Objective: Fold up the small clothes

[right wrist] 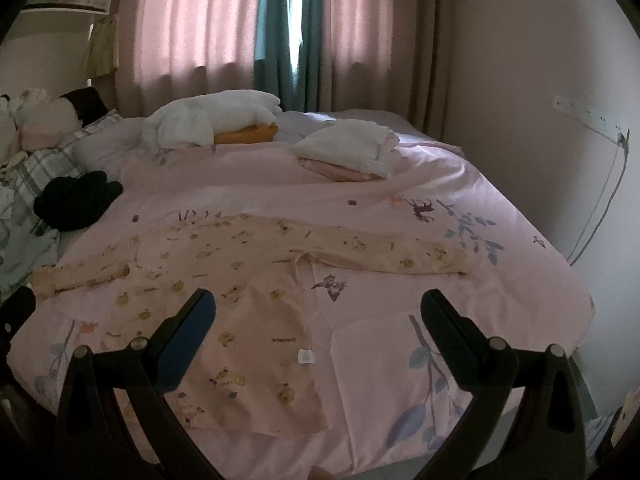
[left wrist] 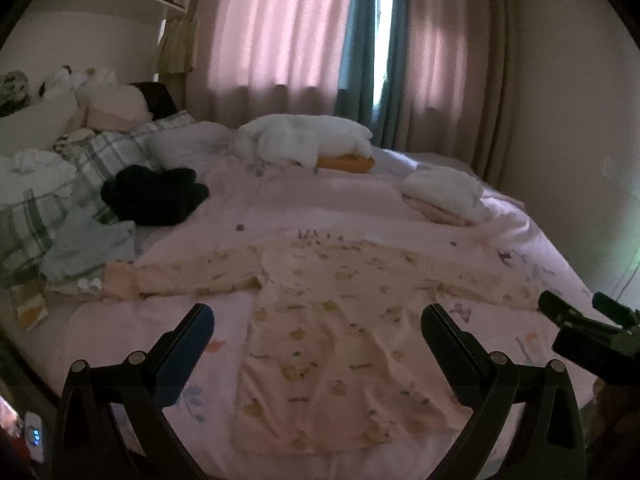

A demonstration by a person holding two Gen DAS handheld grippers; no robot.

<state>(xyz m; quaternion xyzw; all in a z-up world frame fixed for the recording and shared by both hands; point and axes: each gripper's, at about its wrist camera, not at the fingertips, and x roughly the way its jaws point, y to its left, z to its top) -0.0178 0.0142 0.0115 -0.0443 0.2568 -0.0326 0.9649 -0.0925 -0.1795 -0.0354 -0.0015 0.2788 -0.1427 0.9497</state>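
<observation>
Both claws, left claw (left wrist: 318, 330) and right claw (right wrist: 318, 316), released above flat long-sleeved baby top (left wrist: 340, 340); risks pinching pink duvet (right wrist: 440, 200) too, dragging wrinkles.

Soft matt cloth shirt (left wrist: 332, 344)

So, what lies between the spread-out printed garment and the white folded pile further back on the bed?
Only bare pink duvet lies between the printed garment and the white folded pile; the right wrist view shows it best.
</observation>
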